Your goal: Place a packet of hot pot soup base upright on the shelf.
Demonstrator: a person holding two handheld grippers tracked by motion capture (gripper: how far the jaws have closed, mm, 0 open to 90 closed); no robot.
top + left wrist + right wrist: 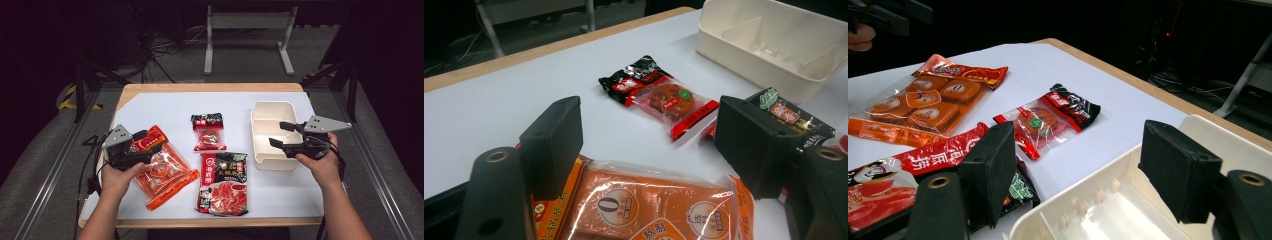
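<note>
**Both tongs spread wide: left over orange pack, right over tray**

High view: the left tongs [145, 142] are held spread above the upper end of the orange pack [165, 172], which lies flat on the desk [280, 190], long axis running diagonally from upper left to lower right. The right tongs [280, 134] are spread, empty, over the cream tray [272, 160].

Left gripper view: the orange pack [644, 205] is seen under the spread jaws, untouched by them; a small red pack [659, 97] lies beyond.

Right gripper view: nothing is gripped; the tray [1108, 210] rim sits between the jaws.
</note>
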